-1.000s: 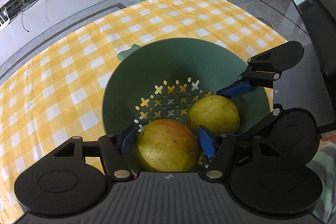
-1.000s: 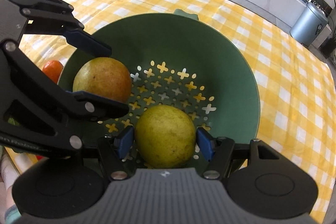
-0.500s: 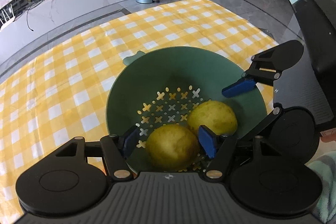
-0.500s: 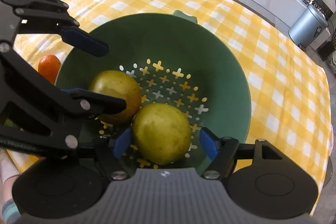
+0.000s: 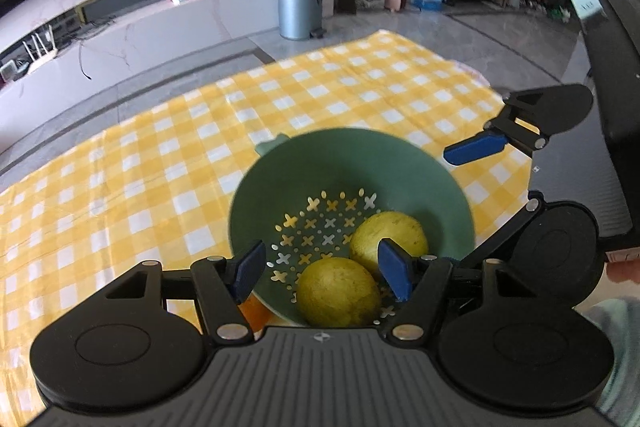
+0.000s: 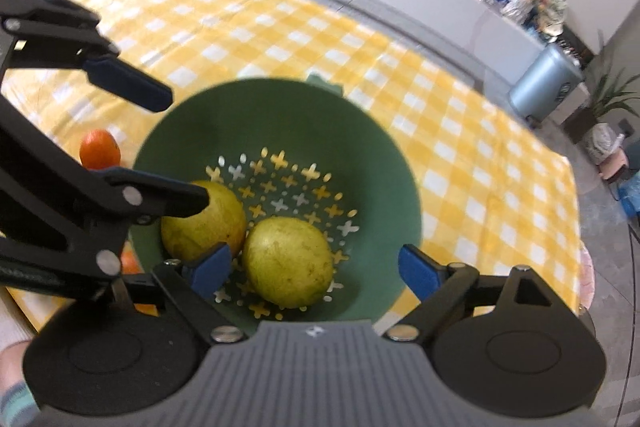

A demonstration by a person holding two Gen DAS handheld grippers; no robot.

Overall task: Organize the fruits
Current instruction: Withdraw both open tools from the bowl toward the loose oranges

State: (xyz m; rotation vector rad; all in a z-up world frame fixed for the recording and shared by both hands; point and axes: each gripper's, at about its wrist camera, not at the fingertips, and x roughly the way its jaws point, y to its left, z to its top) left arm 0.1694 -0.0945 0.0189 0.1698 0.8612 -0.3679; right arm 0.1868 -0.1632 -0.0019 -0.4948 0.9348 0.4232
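Observation:
A green colander bowl [image 5: 352, 163] sits on the yellow checked cloth and holds two yellow-green fruits. In the left wrist view one fruit [image 5: 338, 291] lies nearest me and the other fruit [image 5: 390, 239] lies behind it to the right. My left gripper [image 5: 322, 271] is open and empty above the bowl's near rim. My right gripper [image 6: 316, 273] is open and empty above the bowl [image 6: 280, 115], over the near fruit [image 6: 288, 261]; the second fruit [image 6: 206, 223] lies to its left. An orange [image 6: 100, 149] lies on the cloth left of the bowl.
Another orange [image 6: 129, 263] shows partly behind the left gripper, near the table's front edge; it also shows under the left finger [image 5: 256, 311]. A black chair [image 5: 612, 131] stands to the right of the table. The cloth [image 5: 160, 155] stretches left and beyond the bowl.
Both grippers have opened and let go of their fruits, which now rest in the bowl. Both grippers have lifted up and back from the bowl.

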